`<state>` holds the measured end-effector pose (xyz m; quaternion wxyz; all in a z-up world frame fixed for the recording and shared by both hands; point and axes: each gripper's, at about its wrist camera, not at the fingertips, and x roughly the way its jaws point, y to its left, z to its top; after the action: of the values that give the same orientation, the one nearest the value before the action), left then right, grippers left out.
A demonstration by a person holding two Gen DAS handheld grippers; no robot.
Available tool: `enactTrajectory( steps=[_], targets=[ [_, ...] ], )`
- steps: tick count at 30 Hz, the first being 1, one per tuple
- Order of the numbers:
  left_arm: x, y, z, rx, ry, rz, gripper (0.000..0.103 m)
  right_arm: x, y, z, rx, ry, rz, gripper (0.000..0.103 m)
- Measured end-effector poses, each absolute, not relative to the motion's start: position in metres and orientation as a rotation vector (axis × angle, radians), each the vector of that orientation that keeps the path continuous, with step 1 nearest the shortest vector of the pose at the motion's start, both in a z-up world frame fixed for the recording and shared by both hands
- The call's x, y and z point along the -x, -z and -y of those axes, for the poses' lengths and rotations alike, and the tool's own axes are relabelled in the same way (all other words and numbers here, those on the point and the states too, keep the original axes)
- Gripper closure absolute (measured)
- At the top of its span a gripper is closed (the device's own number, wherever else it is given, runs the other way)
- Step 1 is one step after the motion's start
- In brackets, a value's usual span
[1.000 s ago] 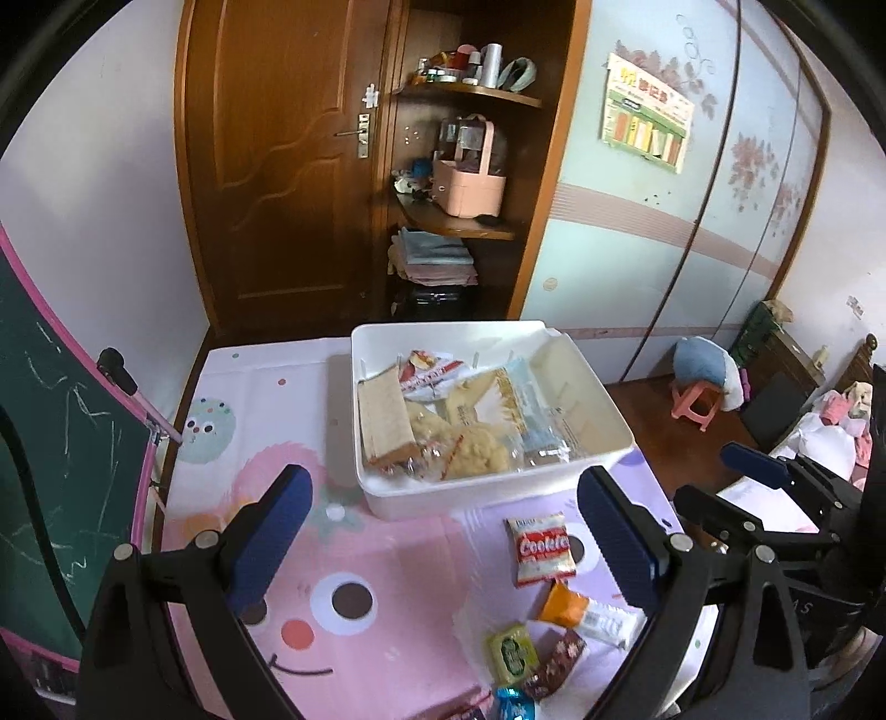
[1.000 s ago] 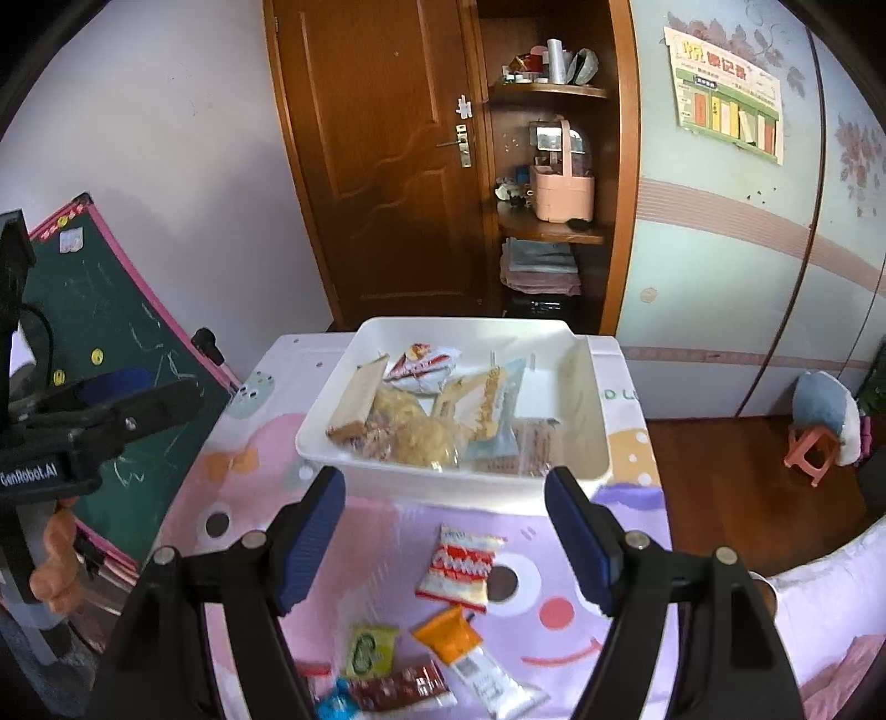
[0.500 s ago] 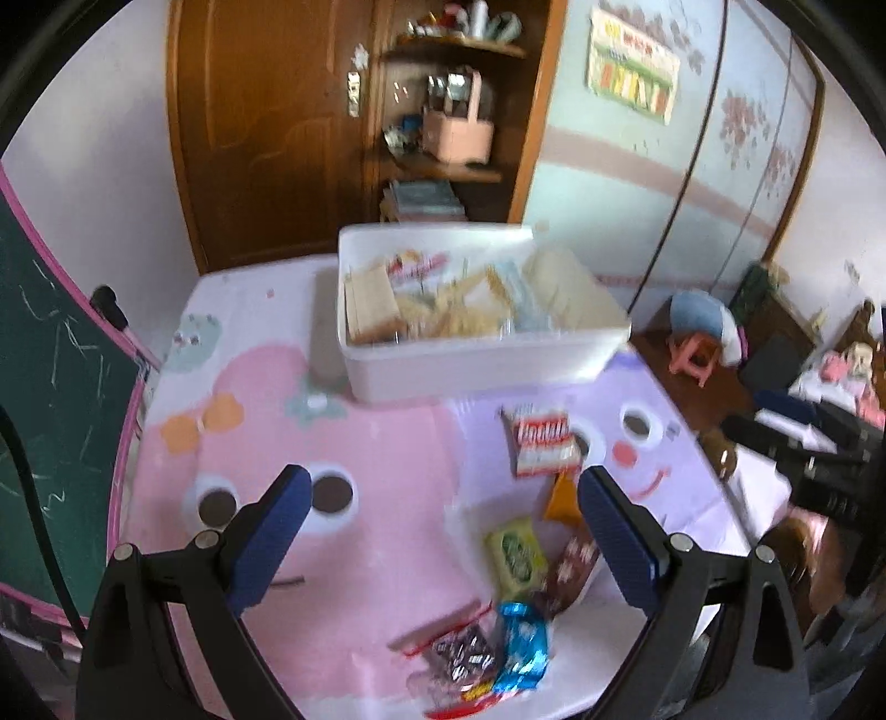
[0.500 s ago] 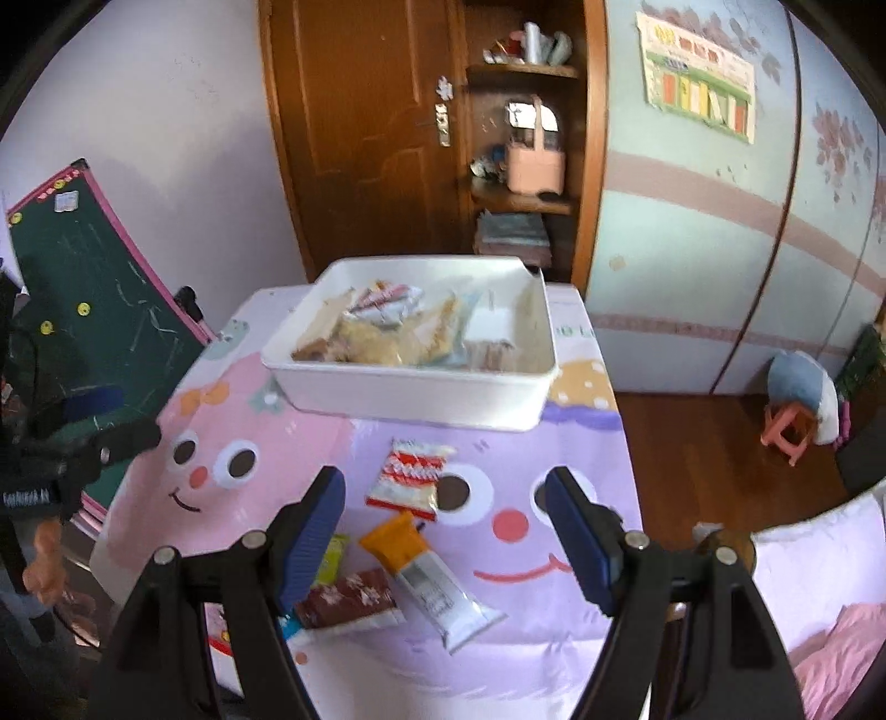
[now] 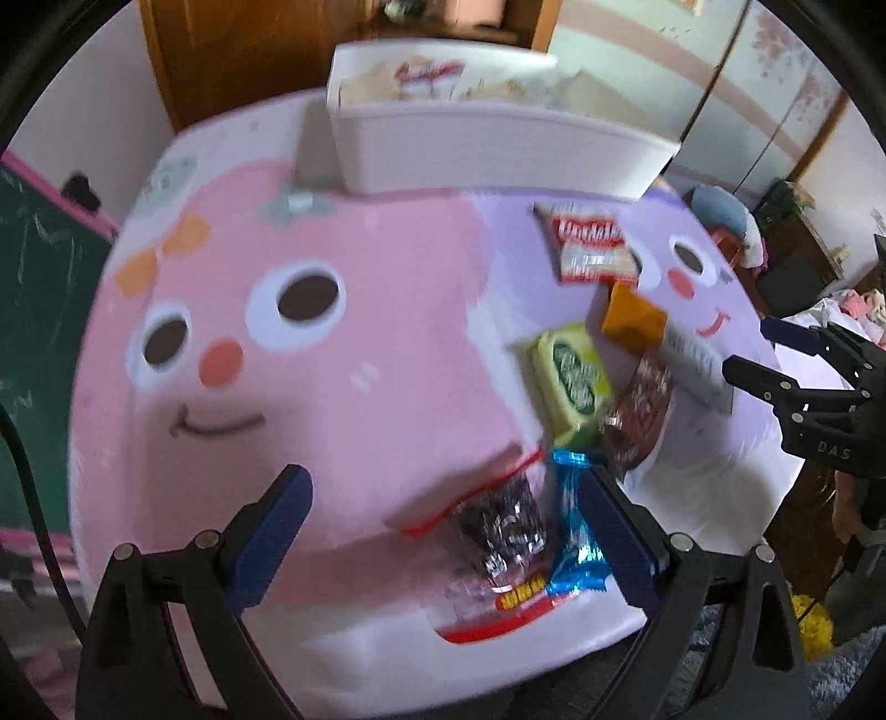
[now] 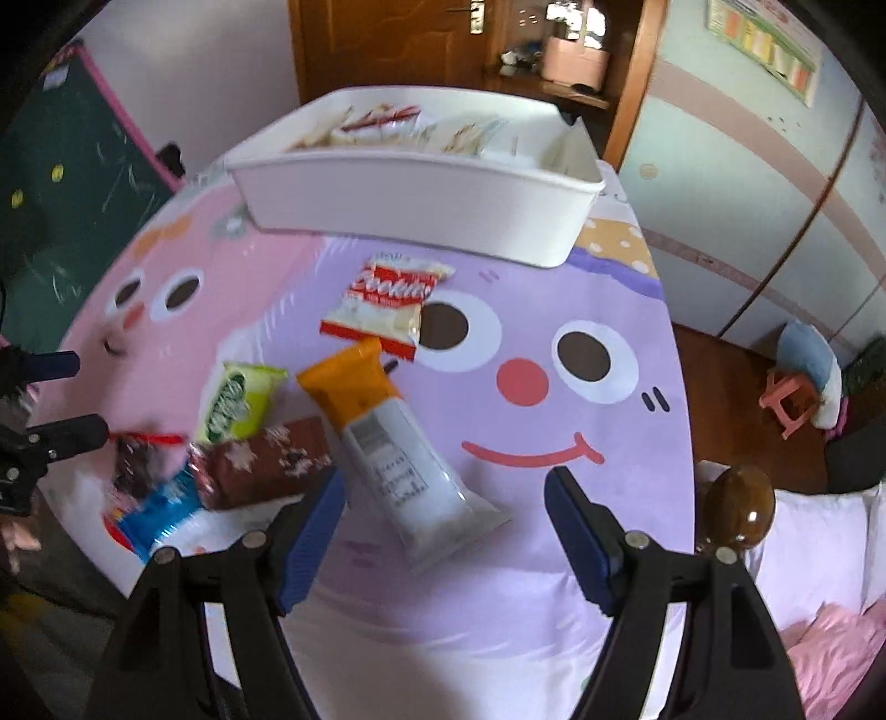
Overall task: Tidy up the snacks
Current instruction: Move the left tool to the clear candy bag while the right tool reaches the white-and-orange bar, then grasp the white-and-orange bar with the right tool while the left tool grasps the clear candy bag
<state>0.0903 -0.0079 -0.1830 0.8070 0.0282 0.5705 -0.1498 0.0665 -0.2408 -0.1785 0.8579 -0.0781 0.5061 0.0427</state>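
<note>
A white bin (image 5: 487, 149) (image 6: 421, 194) holding several snack packs stands at the table's far side. Loose snacks lie near the front edge: a red-and-white cookie pack (image 5: 592, 249) (image 6: 387, 310), an orange-and-white bar (image 6: 393, 443) (image 5: 637, 321), a green pack (image 5: 573, 382) (image 6: 238, 399), a brown bar (image 5: 637, 410) (image 6: 260, 465), a blue wrapper (image 5: 576, 543) (image 6: 160, 509) and a clear red-trimmed bag (image 5: 498, 531) (image 6: 133, 459). My left gripper (image 5: 443, 531) is open low over the clear bag. My right gripper (image 6: 443, 526) is open over the orange-and-white bar's lower end.
The table wears a pink and purple cartoon-face cloth (image 5: 277, 360) (image 6: 554, 387). A green chalkboard (image 5: 33, 266) (image 6: 55, 183) stands at the left. A wooden door and shelves (image 6: 554, 50) are behind. A round wooden knob (image 6: 742, 509) sits off the table's right edge.
Both grippers have pulled back from the bin and dropped toward the loose snacks at the table's front edge. Both stay open and empty.
</note>
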Motion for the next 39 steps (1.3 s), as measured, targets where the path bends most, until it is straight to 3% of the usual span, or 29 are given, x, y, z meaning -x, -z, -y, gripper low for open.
enactTrajectory(
  steps=[13, 29, 31, 33, 36, 39],
  targets=[
    [-0.098, 0.220, 0.021, -0.005, 0.263, -1.362, 0.007, -0.079, 0.209, 0.231, 0.301, -0.169, -1.116, 0.028],
    [-0.110, 0.235, 0.039, -0.063, 0.166, -1.416, 0.022, -0.088, 0.218, 0.231, 0.287, -0.206, -1.109, 0.029],
    [-0.110, 0.233, 0.045, -0.080, 0.174, -1.407, 0.034, -0.088, 0.219, 0.232, 0.259, -0.217, -1.117, 0.033],
    [-0.111, 0.232, 0.052, -0.102, 0.176, -1.396, 0.041, -0.087, 0.218, 0.235, 0.205, -0.245, -1.131, 0.046],
    [-0.111, 0.230, 0.055, -0.101, 0.185, -1.388, 0.045, -0.084, 0.217, 0.232, 0.200, -0.236, -1.122, 0.057],
    [-0.112, 0.228, 0.057, -0.092, 0.192, -1.381, 0.050, -0.081, 0.217, 0.228, 0.205, -0.221, -1.112, 0.061]
  ],
)
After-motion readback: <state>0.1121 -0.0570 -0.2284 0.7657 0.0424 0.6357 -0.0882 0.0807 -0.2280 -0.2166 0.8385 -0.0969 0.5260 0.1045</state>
